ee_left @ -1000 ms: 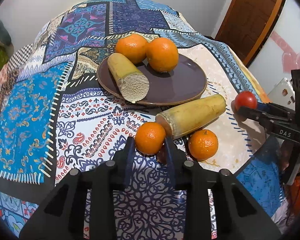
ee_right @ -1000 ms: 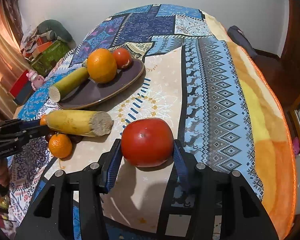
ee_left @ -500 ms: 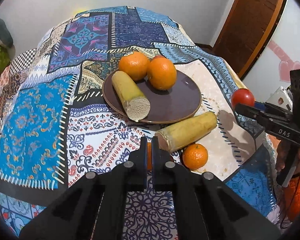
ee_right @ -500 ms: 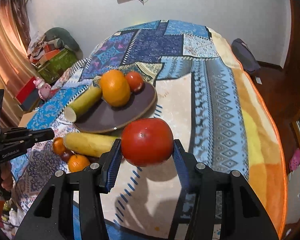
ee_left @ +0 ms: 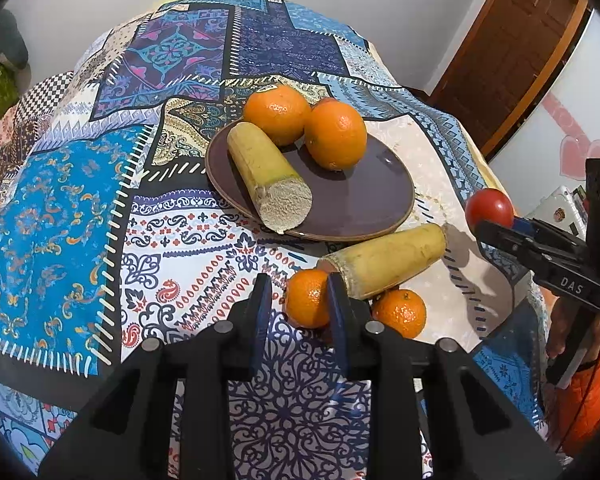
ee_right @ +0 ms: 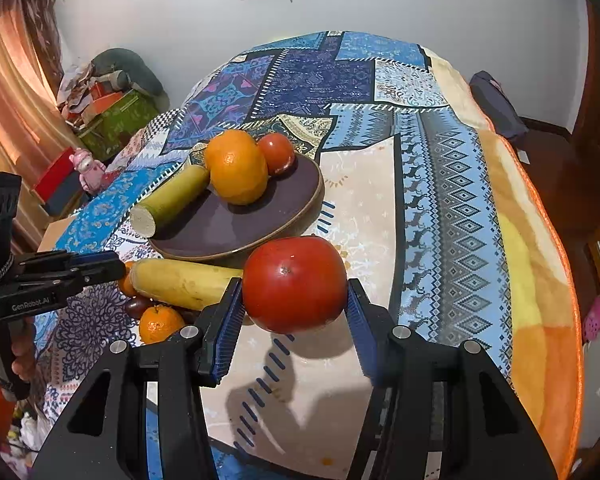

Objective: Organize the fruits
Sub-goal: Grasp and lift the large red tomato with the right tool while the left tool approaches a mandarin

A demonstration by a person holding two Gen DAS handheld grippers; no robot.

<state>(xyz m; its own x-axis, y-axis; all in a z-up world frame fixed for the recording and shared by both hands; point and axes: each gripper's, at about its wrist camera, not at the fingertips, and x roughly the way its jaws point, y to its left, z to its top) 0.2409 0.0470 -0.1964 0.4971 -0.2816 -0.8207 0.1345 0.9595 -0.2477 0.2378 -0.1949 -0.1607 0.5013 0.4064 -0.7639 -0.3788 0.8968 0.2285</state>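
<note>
Tomato (ee_right: 295,283) sits clamped between the pads of my right claw (ee_right: 294,312), lifted clear of the bed (ee_right: 440,208) and hanging over the pale patch of the quilt beside the near rim of the brown plate (ee_right: 300,196). I judge the step in hand to be carrying it to the plate; the next move calls for going forward and a little left, lowering onto the bare part of the plate and only then letting go, since a round fruit could roll off the shallow rim. My left claw (ee_left: 298,312) is parted to a moderate width and empty, its right finger overlapping a small mandarin (ee_left: 306,298) that lies outside the gap on the quilt, touching the loose cane piece (ee_left: 384,258); a second mandarin (ee_left: 400,312) lies just beside them. To take the first mandarin I would shift right until both fingers straddle it. On the plate lie another cane piece (ee_left: 266,178), its cut end overhanging the rim, and two oranges (ee_left: 306,122) touching each other at the back; from the right wrist view a smaller tomato (ee_right: 276,152) shows behind one orange.
</note>
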